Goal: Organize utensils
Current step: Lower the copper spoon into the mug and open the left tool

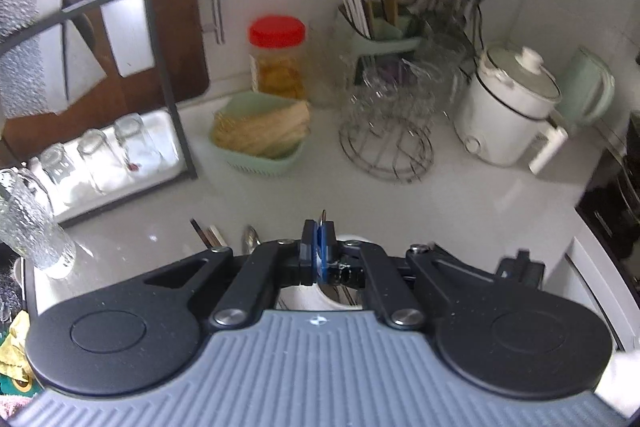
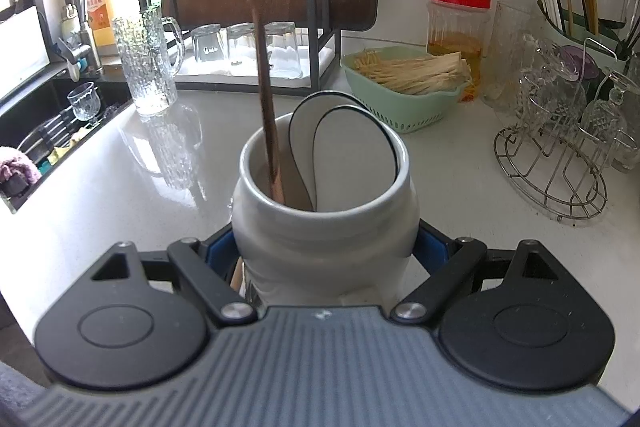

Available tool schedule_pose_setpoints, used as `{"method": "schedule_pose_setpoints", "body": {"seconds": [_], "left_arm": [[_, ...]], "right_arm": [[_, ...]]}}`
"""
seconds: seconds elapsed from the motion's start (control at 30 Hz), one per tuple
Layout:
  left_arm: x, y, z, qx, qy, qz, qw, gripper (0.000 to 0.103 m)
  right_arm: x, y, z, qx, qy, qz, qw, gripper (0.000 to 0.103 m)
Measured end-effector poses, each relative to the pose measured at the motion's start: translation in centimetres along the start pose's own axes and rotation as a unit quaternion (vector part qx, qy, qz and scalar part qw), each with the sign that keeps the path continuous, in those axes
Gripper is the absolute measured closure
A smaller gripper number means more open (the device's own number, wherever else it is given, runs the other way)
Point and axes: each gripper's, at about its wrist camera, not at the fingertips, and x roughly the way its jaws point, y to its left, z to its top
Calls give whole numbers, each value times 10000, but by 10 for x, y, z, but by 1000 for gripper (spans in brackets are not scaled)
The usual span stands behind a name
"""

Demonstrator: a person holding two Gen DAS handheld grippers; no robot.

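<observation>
My right claw (image 2: pixel 326 251) clamps the white jar (image 2: pixel 324 211) on the bench (image 2: pixel 120 179); left claw (image 1: pixel 319 247) pinches the copper spoon (image 2: pixel 272 131), handle inside. Dropping it crooked could tip the jar or chip the ceramic spoons (image 2: pixel 344 147).

A jar with a red lid (image 1: pixel 277 55) stands by the wall, and just in front of it a green basket (image 2: pixel 404 107) holds pale dry strips. To the right, a wire rack (image 1: pixel 386 131) carries clear glasses. A white cooker (image 1: pixel 505 107) sits near a pale green kettle (image 1: pixel 588 87). Three glasses (image 2: pixel 244 45) stand upside down on a tray, beside a ribbed glass mug (image 2: pixel 150 61). At the left a sink (image 2: pixel 48 131) has two taps.
</observation>
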Motion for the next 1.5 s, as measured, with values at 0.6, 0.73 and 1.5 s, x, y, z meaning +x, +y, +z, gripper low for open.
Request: {"method": "schedule_pose_setpoints", "body": {"seconds": [0.6,0.73,1.5], "left_arm": [[37,-7,14,-61,1330,-650,9890,100],[48,-10,12,-95,1539,-704,9855,100],[35,-8,26,-338,688,-446,9961,73]], "right_arm": [[2,-1,1,-74,0,45,10000,12],[2,-1,0,-72,-15,53,10000,12],[3,0,0,-108,-44,41,9999,12]]}}
